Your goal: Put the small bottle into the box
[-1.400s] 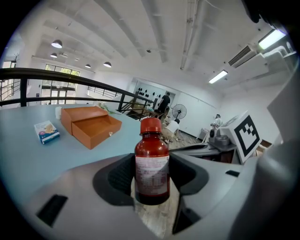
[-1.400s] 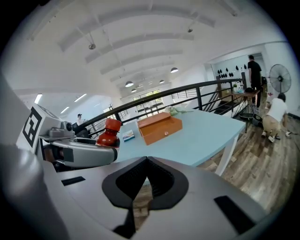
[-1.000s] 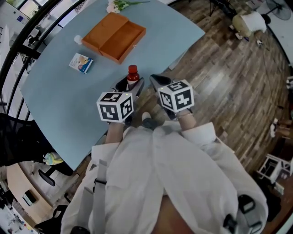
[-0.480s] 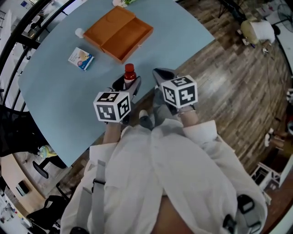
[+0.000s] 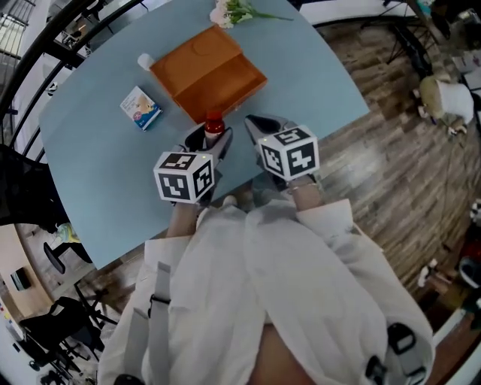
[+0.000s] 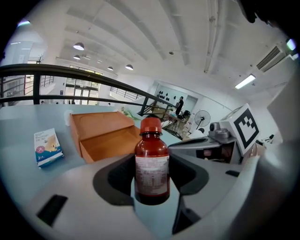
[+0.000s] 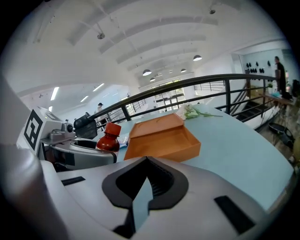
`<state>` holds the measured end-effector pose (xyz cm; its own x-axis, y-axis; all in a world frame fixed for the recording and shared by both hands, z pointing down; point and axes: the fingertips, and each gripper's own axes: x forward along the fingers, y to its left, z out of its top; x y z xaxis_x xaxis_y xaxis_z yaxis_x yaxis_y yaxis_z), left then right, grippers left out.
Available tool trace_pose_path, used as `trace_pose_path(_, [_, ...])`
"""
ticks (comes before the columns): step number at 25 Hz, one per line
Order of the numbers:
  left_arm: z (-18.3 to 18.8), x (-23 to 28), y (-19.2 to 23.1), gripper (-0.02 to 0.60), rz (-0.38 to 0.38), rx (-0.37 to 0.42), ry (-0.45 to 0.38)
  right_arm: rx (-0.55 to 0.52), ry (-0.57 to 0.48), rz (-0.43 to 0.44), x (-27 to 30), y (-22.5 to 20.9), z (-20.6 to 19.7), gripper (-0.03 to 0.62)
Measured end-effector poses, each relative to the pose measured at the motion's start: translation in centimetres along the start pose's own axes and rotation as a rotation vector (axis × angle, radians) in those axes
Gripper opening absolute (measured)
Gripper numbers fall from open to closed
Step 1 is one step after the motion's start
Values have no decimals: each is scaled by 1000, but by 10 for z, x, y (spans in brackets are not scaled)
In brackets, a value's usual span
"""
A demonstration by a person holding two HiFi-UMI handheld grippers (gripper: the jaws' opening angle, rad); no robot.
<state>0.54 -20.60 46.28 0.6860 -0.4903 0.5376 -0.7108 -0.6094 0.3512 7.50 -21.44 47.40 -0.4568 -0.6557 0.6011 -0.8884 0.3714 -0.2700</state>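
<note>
Pale blue table [image 5: 90, 165], contents left to right:

- Small blue-and-white carton [image 5: 140, 107]: lay flat, apart from the box.
- Left gripper [image 6: 152, 180]: jaws pinched the small bottle [image 6: 152, 164] from both sides. The bottle was brown with a red cap and a white label. It was held upright, just short of the box's near wall and outside it.
- Orange box [image 5: 209, 73]: stood open, lid folded back.
- Flower sprig [image 5: 237, 11]: lay beyond the box at the far edge.
- Right gripper [image 7: 146, 164]: jaws pressed together at the tips, a thin slit of table showing between them. It was just beside the left gripper.
</note>
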Motion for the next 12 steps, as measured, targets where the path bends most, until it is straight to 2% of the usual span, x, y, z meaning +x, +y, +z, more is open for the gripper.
trace_pose_path(12, [45,28,24,219,190,-109,-90,-170,92,200,36,-25,44,3])
